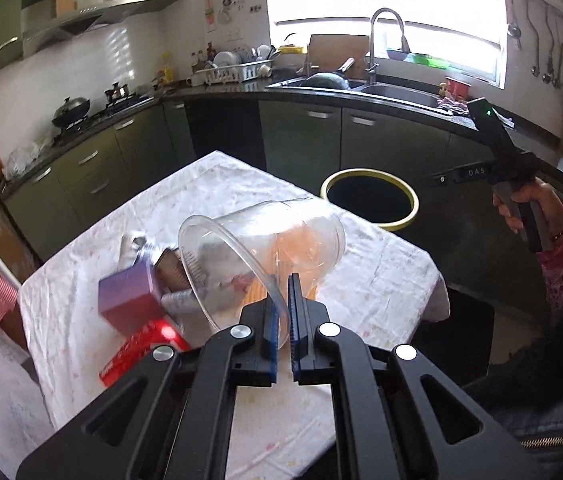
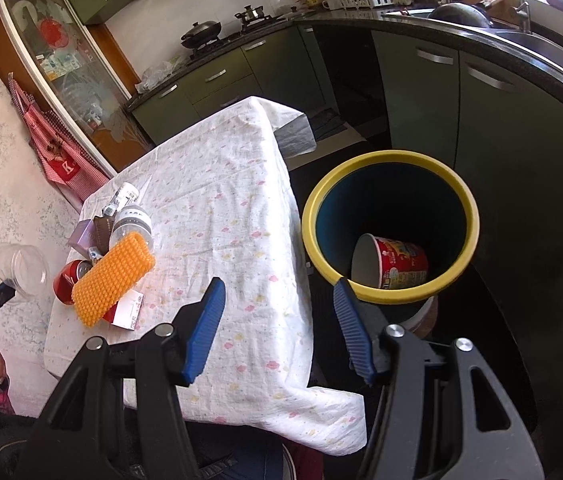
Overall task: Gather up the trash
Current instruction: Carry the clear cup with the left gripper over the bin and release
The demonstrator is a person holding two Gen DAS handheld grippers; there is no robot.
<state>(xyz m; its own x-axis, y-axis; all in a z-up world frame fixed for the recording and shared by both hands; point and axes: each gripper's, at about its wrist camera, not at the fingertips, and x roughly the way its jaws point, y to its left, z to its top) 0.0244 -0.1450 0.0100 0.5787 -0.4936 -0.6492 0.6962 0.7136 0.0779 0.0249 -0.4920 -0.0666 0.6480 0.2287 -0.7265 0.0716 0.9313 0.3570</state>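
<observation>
My left gripper is shut on the rim of a clear plastic cup, which hangs tilted above the table; the same cup shows at the far left of the right wrist view. Beneath it lies a pile of trash: an orange bumpy sponge, a purple box, a red can, and clear plastic bottles. The yellow-rimmed bin stands beside the table's right edge with a red noodle cup inside. My right gripper stands open and empty over the table edge near the bin.
The table wears a white flowered cloth. Green kitchen cabinets and a dark counter with a sink curve behind it. A red checked apron hangs on the left wall. A person's hand in a pink sleeve holds the right gripper's handle.
</observation>
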